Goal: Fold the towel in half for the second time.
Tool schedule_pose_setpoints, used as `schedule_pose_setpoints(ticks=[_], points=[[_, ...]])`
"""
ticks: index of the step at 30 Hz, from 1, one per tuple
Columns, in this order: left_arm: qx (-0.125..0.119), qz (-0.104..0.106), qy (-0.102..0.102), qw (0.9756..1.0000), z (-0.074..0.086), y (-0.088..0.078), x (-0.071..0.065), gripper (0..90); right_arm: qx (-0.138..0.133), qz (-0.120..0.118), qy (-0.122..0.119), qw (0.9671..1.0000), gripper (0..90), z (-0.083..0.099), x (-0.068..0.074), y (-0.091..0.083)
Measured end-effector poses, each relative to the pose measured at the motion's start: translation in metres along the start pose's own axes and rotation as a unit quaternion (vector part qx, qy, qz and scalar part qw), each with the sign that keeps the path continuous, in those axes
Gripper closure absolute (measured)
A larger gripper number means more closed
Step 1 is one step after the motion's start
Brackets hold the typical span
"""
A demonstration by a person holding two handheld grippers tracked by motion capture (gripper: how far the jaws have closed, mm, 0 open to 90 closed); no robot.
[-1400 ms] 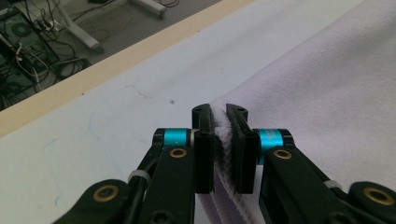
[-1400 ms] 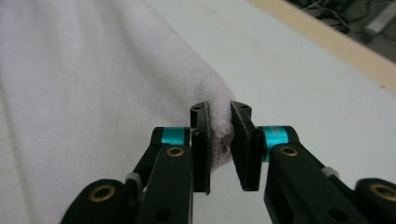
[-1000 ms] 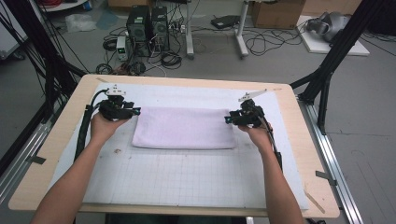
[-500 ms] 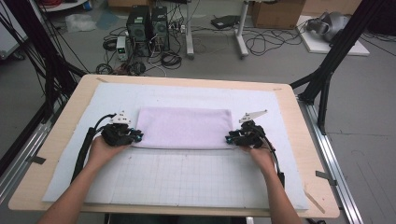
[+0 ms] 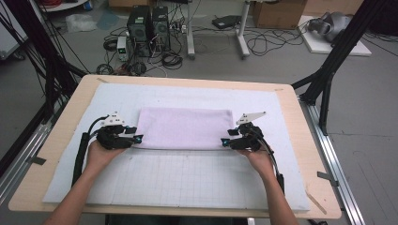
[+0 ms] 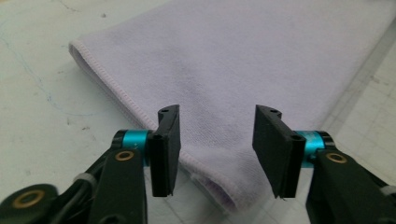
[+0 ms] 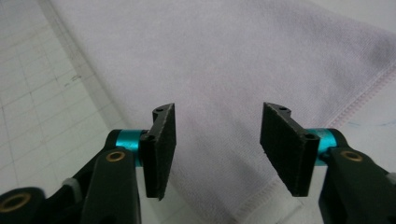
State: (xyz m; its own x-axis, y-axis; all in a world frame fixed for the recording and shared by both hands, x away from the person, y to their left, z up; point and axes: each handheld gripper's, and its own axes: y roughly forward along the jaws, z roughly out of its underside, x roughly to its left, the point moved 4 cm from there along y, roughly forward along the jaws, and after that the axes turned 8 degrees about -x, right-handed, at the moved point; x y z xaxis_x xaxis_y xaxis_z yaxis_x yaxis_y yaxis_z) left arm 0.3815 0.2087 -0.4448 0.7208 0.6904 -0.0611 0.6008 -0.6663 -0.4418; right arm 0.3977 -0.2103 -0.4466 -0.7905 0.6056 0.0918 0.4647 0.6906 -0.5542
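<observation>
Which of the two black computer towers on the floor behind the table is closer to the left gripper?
The left-hand computer tower: it stands farther left than its twin, on the side of the left gripper.

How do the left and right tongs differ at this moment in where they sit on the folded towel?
The left tongs sit at the near-left corner of the lavender towel; the right tongs sit at its near-right corner. In its own view, the left tongs straddle a folded, layered corner, while the right tongs straddle a flatter stitched hem corner. Shared: both have just been opening, jaws apart over the cloth, pads not pressing it.
</observation>
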Motion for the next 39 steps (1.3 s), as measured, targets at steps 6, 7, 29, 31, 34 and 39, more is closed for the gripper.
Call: schedule_pose_setpoints(ticks=[6, 7, 29, 31, 34, 39], points=[[-0.010, -0.005, 0.005, 0.9999, 0.001, -0.012, -0.007, 39.2, -0.009, 0.013, 0.009, 0.9998, 28.3, -0.003, 0.005, -0.006], [-0.009, -0.005, 0.008, 0.9999, 0.002, -0.013, -0.008, 38.5, -0.012, 0.015, 0.006, 0.9998, 26.3, -0.004, 0.006, -0.008], [-0.012, -0.003, 0.025, 0.9996, 0.009, -0.032, -0.026, 30.6, -0.054, 0.033, -0.005, 0.9980, 16.2, 0.004, 0.024, -0.032], [-0.012, -0.004, 0.026, 0.9996, 0.011, -0.035, -0.026, 30.2, -0.051, 0.034, -0.004, 0.9981, 15.6, 0.007, 0.025, -0.032], [-0.013, -0.008, 0.023, 0.9996, 0.012, -0.037, -0.025, 29.2, -0.053, 0.034, -0.002, 0.9980, 13.8, 0.011, 0.026, -0.032], [-0.016, -0.007, 0.020, 0.9996, 0.014, -0.040, -0.026, 28.4, -0.047, 0.031, 0.004, 0.9984, 12.1, 0.015, 0.029, -0.034]])
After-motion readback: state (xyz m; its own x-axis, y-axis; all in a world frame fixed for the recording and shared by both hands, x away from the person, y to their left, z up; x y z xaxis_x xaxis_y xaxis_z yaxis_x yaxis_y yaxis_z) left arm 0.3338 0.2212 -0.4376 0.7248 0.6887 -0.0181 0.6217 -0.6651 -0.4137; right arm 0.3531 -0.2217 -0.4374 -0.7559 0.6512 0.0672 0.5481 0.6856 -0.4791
